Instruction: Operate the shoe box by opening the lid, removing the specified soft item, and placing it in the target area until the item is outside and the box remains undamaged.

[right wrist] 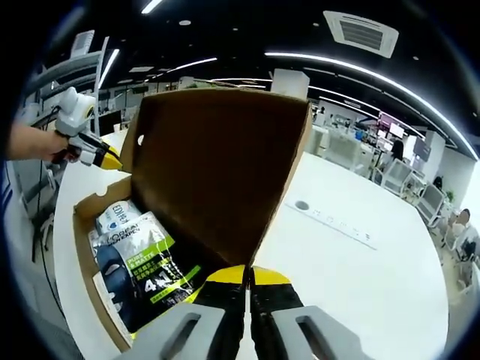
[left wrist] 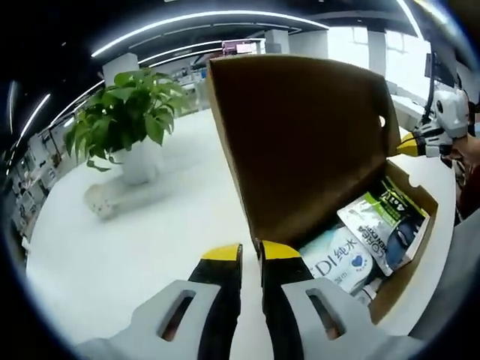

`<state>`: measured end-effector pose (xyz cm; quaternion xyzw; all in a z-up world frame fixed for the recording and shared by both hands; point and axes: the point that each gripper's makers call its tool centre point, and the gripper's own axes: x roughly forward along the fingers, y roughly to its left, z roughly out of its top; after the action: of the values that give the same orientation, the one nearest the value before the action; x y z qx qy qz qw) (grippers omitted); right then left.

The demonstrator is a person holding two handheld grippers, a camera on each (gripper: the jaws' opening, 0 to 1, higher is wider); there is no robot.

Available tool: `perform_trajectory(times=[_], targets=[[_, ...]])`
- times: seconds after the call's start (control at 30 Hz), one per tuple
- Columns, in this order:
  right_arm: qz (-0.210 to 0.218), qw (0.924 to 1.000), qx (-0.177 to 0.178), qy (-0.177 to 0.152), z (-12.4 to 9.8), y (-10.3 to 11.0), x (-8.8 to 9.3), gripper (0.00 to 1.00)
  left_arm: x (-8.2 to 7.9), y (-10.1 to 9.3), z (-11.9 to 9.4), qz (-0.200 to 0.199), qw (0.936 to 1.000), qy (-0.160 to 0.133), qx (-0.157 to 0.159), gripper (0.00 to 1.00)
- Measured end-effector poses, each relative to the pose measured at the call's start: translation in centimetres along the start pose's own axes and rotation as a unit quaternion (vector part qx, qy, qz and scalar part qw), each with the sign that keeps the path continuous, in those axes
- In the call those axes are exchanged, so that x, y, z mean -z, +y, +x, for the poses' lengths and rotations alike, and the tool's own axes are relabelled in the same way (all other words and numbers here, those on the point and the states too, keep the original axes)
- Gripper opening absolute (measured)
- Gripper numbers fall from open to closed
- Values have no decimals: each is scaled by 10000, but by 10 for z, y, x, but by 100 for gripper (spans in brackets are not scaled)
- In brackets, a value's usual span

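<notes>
Jaws, left gripper [left wrist: 250, 251]: yellow-tipped, close together, with the lower edge of the raised cardboard lid [left wrist: 300, 142] in the narrow slit between them at lower centre of the left gripper view.
Jaws, right gripper [right wrist: 248, 274]: tips almost touching, nipped on the lid's [right wrist: 225, 165] edge at bottom centre of the right gripper view.
Shoe box [left wrist: 409, 247]: brown cardboard, standing on the white surface [left wrist: 150, 247]; lid up and leaning back, brown inner face toward both cameras; long axis runs from lower centre toward the right edge of the left gripper view.
Contents: soft pouches lying flat inside, long sides along the box.
Writing, left gripper view: white-and-blue pack [left wrist: 341, 259] with "DI" and Chinese characters; green-and-white sachet [left wrist: 386, 225] marked "4in1".
Writing, right gripper view: same sachet [right wrist: 146, 262] reads "L'OREAL MEN EXPERT", "PURE & MATTE", "4in1"; the pack behind it [right wrist: 120, 214] shows "EDI".
Left gripper view also has: potted green plant [left wrist: 124, 120] in a white pot at upper left; right gripper's yellow tip at the lid's right edge.
Right gripper view also has: a person's hand [right wrist: 34, 142] holding the left gripper at upper left; a long white surface [right wrist: 352, 255] at right with a strip of sockets [right wrist: 330, 219]; offices behind.
</notes>
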<state>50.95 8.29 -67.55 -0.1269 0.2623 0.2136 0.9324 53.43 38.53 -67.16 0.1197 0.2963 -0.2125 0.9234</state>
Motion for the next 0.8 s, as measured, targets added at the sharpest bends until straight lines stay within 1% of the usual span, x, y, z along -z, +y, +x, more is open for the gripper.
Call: perform_trajectory(times=[0.1,0.33,0.5,0.8], targets=[[32,10000,6,-10,1,-1,-1,0,2,0,2,7,10000,52,-1,6],[65,10000,3,-21,3,-2,-3,0,-2,-3,9,-6,10000,97,22,1],[91,10000,6,-39,5,-4,-5,0,-4,0,13,-44,9999,134,-11,1],[161,9999,-2,-55,9,-7,-8,0,-6,1,16,-116,9998,139,46,0]])
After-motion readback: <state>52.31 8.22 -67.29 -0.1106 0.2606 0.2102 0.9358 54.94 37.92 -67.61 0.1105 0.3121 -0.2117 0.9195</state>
